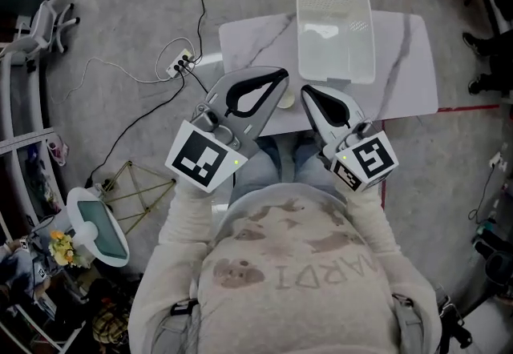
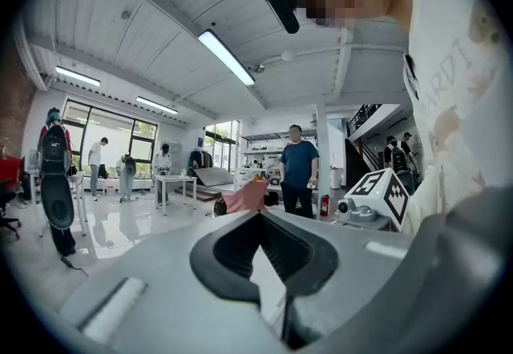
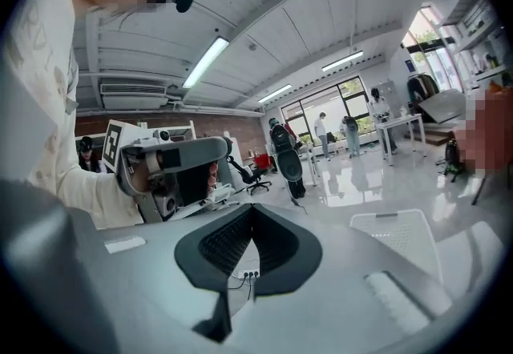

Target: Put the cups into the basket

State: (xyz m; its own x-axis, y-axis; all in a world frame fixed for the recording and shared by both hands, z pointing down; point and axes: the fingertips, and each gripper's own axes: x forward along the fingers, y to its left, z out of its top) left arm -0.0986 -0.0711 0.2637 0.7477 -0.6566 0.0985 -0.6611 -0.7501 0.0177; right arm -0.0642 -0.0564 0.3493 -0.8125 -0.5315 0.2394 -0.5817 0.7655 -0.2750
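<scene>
A white slatted basket (image 1: 335, 30) stands on the far side of a small white marble table (image 1: 409, 64); it also shows low right in the right gripper view as the basket (image 3: 397, 236). A pale round thing, perhaps a cup (image 1: 286, 99), peeks out between the two grippers at the table's near edge. My left gripper (image 1: 280, 74) and right gripper (image 1: 305, 93) are held up over my lap, tips toward the table. Both are shut, with nothing between the jaws. In the gripper views the left gripper (image 2: 258, 213) and right gripper (image 3: 251, 207) point across the room.
A power strip (image 1: 183, 62) with cables lies on the grey floor left of the table. A gold wire stand (image 1: 140, 188) and an office chair (image 1: 40, 24) are at the left. Red tape (image 1: 473, 108) marks the floor on the right. Several people stand farther off in the room.
</scene>
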